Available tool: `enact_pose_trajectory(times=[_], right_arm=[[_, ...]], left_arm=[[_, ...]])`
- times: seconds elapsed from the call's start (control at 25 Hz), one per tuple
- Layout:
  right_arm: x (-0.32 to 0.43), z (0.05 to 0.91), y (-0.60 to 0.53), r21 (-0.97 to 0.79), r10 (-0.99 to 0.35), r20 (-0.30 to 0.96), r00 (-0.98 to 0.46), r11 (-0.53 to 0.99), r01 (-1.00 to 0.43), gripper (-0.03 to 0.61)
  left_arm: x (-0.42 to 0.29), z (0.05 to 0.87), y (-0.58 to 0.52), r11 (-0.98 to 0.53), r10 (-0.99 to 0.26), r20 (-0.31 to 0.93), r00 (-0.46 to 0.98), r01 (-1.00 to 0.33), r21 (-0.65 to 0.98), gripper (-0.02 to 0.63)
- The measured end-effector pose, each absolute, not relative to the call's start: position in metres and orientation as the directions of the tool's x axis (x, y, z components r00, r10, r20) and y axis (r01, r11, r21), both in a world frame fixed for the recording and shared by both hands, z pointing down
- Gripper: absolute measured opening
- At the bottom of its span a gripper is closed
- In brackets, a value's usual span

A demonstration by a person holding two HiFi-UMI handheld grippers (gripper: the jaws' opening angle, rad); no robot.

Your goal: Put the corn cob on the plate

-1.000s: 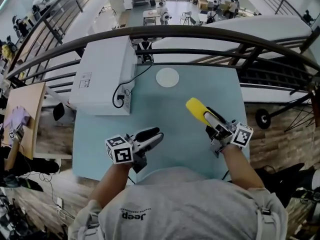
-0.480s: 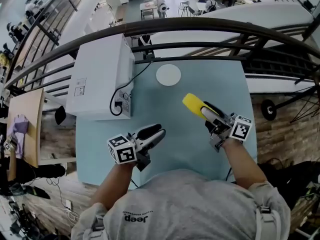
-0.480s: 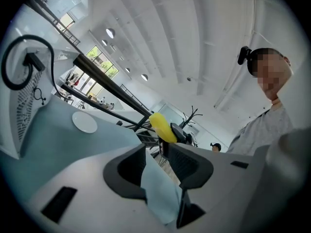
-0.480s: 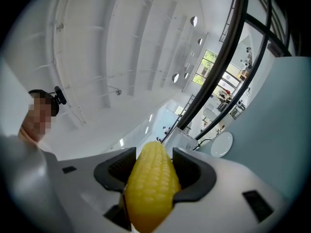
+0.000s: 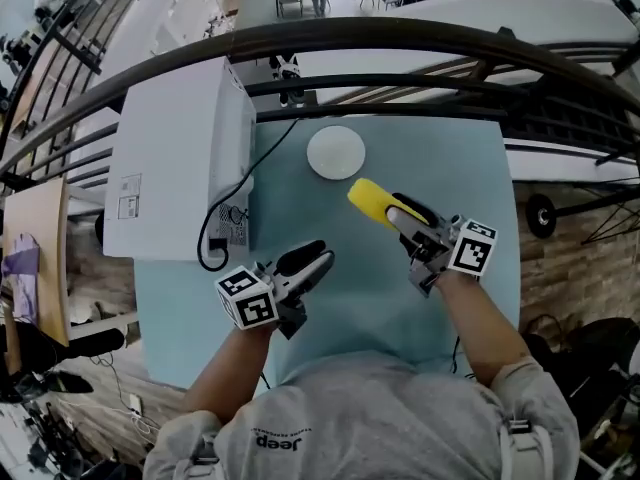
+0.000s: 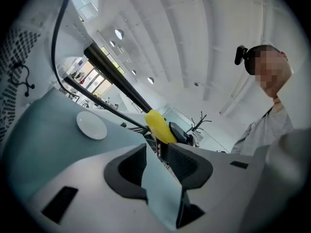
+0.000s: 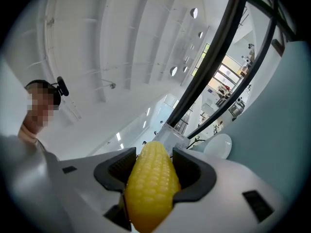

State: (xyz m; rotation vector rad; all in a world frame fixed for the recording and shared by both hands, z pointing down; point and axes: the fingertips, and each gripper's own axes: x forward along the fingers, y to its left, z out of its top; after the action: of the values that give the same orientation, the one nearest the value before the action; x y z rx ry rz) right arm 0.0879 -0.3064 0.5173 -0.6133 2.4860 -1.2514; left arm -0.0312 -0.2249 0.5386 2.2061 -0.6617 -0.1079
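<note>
Your left gripper (image 5: pixel 318 258): closest to you, over the near part of the pale blue table (image 5: pixel 450 168). Its fingers are spread, with only tabletop showing between them, and they have just been narrowing a little.
Your right gripper (image 5: pixel 403 211): further out and to the right, with its fingers pinching the corn cob (image 5: pixel 368 201) at one end.
Corn cob: yellow and held in your right gripper. Its free end sticks out past the jaws toward the plate, just beside the rim in the head view.
Plate (image 5: pixel 336 152): small, white and round, lying near the table's far edge.
White machine (image 5: pixel 170 158): a boxy unit along the table's left side.
Railing (image 5: pixel 400 43): dark and curved, beyond the table's far edge.
</note>
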Motion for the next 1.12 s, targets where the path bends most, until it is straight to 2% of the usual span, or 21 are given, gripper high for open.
enact_pose_trajectory(times=[0.28,0.6,0.84,1.12], right_arm=[[0.074,0.559,-0.377,-0.754,-0.465,-0.020,-0.885,0.588,-0.292,0.244],[0.035,0.605,-0.441,-0.632,-0.439,0.048,-0.897,0.682,-0.368,0.244],[0.003,0.629,-0.460,-0.465,-0.424,0.132,-0.896,0.772,-0.434,0.244],[-0.010,0.652,-0.474,-0.312,-0.441,0.235,-0.866,0.810,-0.497,0.244]], left_arm=[[-0.034,0.593,-0.277,-0.479,-0.556,0.152,0.817,-0.464,0.745,0.147],[-0.048,0.631,-0.311,-0.483,-0.631,0.148,0.761,-0.536,0.693,0.140],[-0.052,0.651,-0.308,-0.513,-0.627,0.182,0.758,-0.577,0.635,0.138],[-0.041,0.666,-0.302,-0.525,-0.598,0.215,0.772,-0.580,0.624,0.131]])
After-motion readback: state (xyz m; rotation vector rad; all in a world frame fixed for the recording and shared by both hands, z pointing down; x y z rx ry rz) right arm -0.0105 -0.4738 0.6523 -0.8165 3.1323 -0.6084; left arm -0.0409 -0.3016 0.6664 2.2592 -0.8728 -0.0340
